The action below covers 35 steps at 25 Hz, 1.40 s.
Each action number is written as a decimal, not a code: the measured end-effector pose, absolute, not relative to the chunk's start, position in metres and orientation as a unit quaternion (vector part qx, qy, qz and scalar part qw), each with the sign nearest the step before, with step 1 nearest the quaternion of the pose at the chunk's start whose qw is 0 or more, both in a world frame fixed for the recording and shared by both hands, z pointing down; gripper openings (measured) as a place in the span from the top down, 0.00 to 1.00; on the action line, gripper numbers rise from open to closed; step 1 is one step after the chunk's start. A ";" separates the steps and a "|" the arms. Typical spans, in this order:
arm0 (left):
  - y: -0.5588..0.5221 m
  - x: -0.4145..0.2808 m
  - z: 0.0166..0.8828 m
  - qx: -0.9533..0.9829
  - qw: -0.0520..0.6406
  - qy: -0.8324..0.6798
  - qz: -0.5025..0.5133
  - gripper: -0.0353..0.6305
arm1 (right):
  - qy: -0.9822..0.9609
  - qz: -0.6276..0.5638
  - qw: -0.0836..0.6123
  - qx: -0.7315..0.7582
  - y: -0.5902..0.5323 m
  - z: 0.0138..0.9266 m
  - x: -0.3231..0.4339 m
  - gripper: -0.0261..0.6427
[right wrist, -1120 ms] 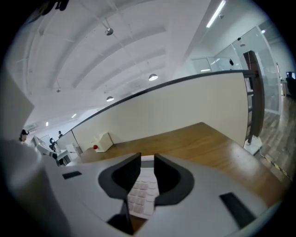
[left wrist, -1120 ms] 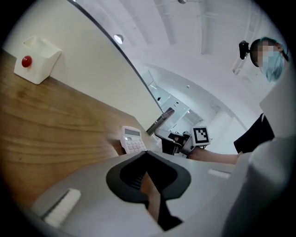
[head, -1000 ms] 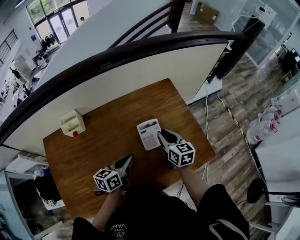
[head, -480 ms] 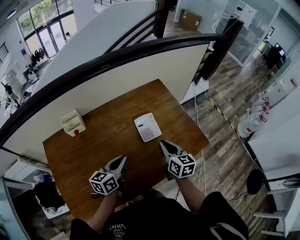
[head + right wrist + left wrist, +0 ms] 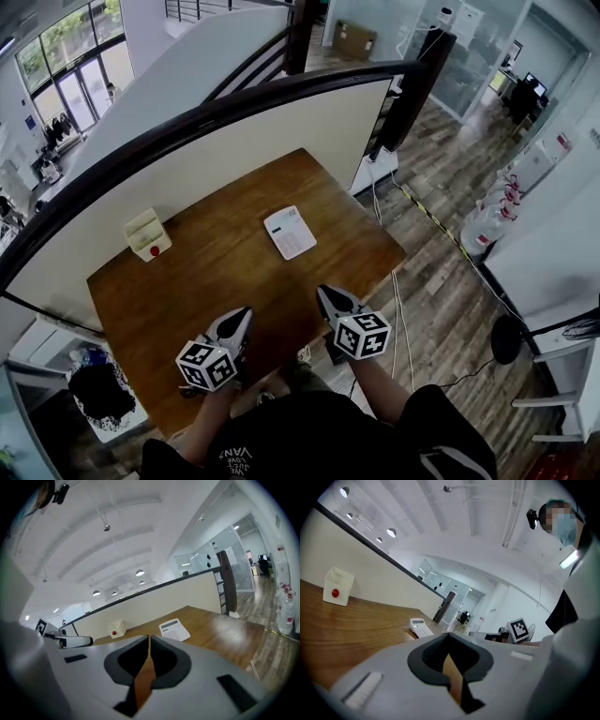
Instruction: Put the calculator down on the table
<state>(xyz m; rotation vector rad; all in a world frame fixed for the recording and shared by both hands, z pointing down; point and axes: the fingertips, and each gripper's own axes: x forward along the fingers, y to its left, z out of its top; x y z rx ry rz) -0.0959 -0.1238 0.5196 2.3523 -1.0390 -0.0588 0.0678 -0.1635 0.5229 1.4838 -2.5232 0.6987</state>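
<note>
The white calculator (image 5: 290,232) lies flat on the brown wooden table (image 5: 216,281), toward its right side; it also shows as the calculator (image 5: 421,627) in the left gripper view and the calculator (image 5: 174,629) in the right gripper view. My left gripper (image 5: 244,318) hangs over the table's near edge, jaws shut with nothing between them. My right gripper (image 5: 323,295) is just off the near right edge, also shut and empty. Both grippers are well short of the calculator.
A small cream box with a red button (image 5: 148,234) stands at the table's far left, by the cream partition wall (image 5: 234,150). Wood-plank floor (image 5: 441,281) and cables lie to the right of the table.
Both grippers have drawn back from the calculator toward the near edge of the table. The right gripper, a second ago beside the calculator, is now clear of it. The calculator stays put.
</note>
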 end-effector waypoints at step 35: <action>-0.022 -0.118 0.547 0.903 0.247 -0.348 0.053 0.93 | -0.795 0.249 0.054 0.551 -0.029 0.536 0.047 0.94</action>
